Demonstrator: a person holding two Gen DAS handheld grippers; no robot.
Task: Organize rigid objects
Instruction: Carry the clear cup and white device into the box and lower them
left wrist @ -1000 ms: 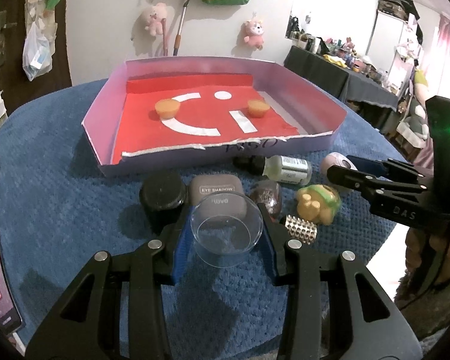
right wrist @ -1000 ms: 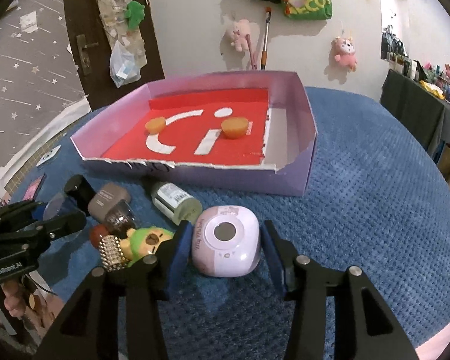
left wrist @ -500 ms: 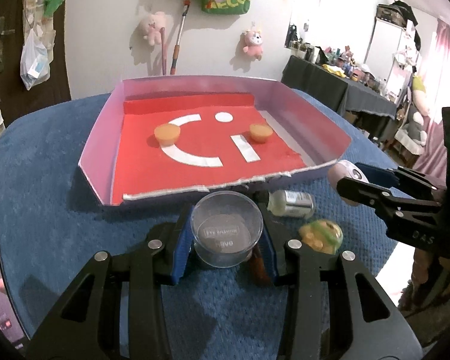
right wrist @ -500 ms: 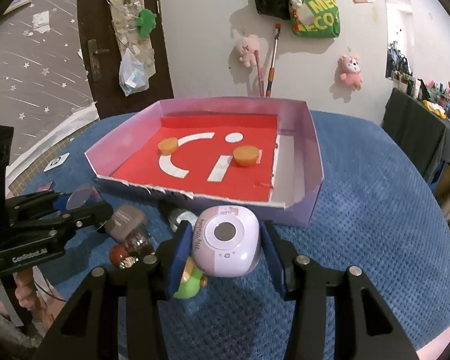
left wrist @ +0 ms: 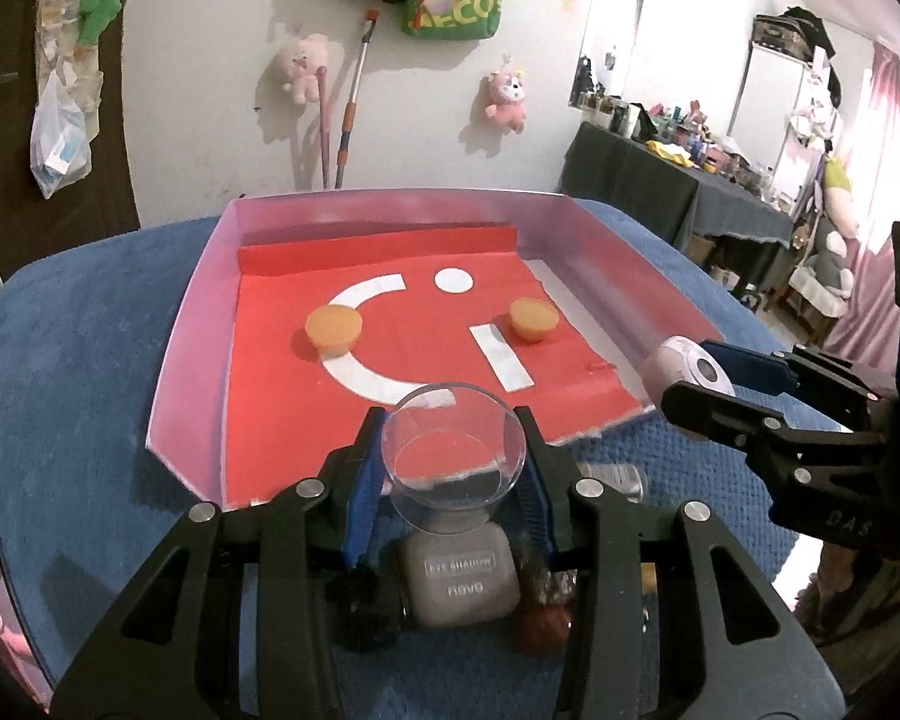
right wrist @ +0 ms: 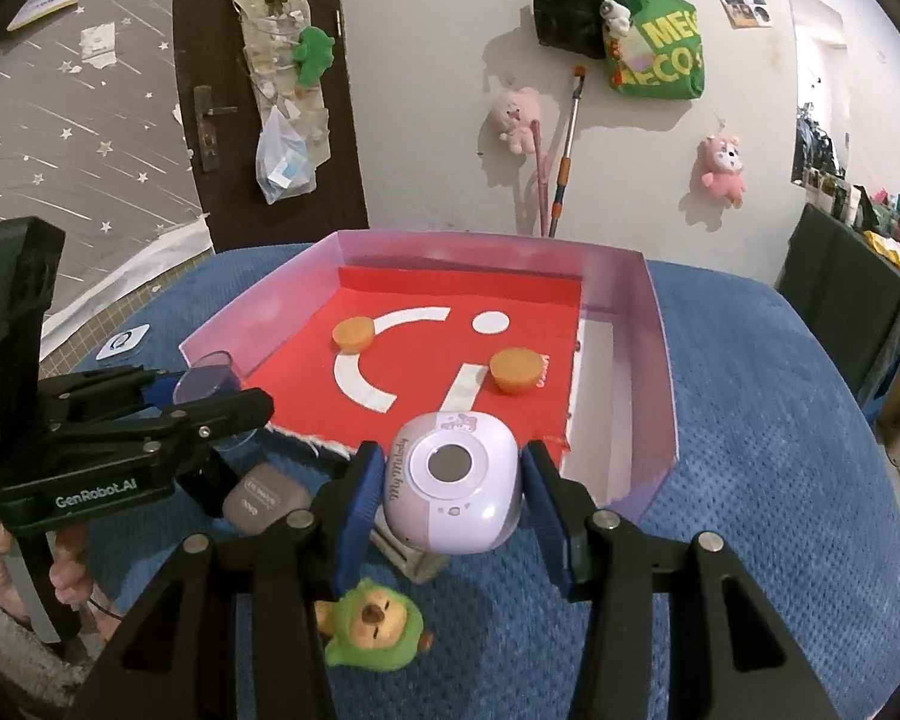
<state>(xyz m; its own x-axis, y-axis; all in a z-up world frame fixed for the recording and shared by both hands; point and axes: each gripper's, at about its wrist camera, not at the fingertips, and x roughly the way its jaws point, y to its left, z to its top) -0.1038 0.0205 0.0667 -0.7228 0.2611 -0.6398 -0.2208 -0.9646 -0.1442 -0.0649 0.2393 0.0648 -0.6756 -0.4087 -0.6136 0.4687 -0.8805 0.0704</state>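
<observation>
My left gripper [left wrist: 453,468] is shut on a clear plastic cup [left wrist: 453,447] and holds it in the air over the near edge of the pink tray [left wrist: 192,324]. My right gripper [right wrist: 453,495] is shut on a lilac rounded camera toy [right wrist: 456,489], held above the tray's near right corner [right wrist: 660,408]. It also shows in the left wrist view [left wrist: 684,366]. Two orange discs [left wrist: 333,329] [left wrist: 533,318] lie on the tray's red floor. An eye-shadow case [left wrist: 462,579], a black cap [left wrist: 363,612] and a reddish ball [left wrist: 543,624] lie on the blue cloth below the left gripper.
A green duck toy [right wrist: 375,624] and a small bottle [right wrist: 417,558] lie on the blue cloth [right wrist: 780,480] under the right gripper. A phone [left wrist: 0,618] lies at the left table edge. A dark cluttered table [left wrist: 678,192] stands far right.
Both grippers rose and moved forward with their loads, from over the loose items to the tray's near edge. The loose items now lie beneath them.
</observation>
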